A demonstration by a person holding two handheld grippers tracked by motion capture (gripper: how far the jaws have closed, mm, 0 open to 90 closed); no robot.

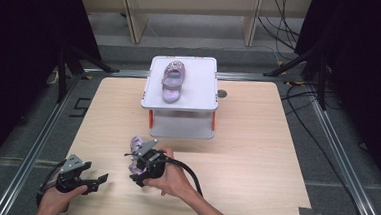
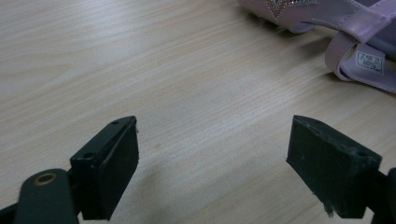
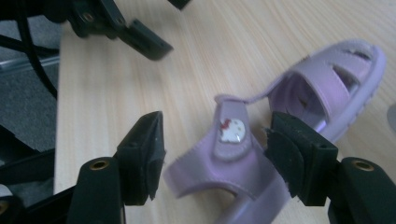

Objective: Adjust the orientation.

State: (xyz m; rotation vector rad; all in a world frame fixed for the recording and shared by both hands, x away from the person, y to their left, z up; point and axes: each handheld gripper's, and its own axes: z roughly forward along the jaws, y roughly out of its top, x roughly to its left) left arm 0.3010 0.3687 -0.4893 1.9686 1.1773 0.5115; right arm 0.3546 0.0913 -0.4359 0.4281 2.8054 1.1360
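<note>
A lilac child's sandal (image 1: 172, 80) lies on top of a white two-level stand (image 1: 199, 88) at the back of the table. Its mate, a second lilac sandal (image 1: 136, 144) (image 3: 327, 88), lies on the wooden table near the front. My right gripper (image 1: 135, 168) (image 3: 217, 158) is open, with its jaws on either side of this sandal's heel strap, which carries a small cartoon badge. The right jaw looks close to the strap and the left jaw stands apart. My left gripper (image 1: 98, 183) (image 2: 212, 168) is open over bare wood, left of the sandal (image 2: 327, 18).
The light wooden table (image 1: 255, 156) has open room on its right half. The stand's lower shelf (image 1: 182, 127) holds nothing I can see. Black cables and frame rails run around the table. The left gripper (image 3: 140, 37) shows far off in the right gripper view.
</note>
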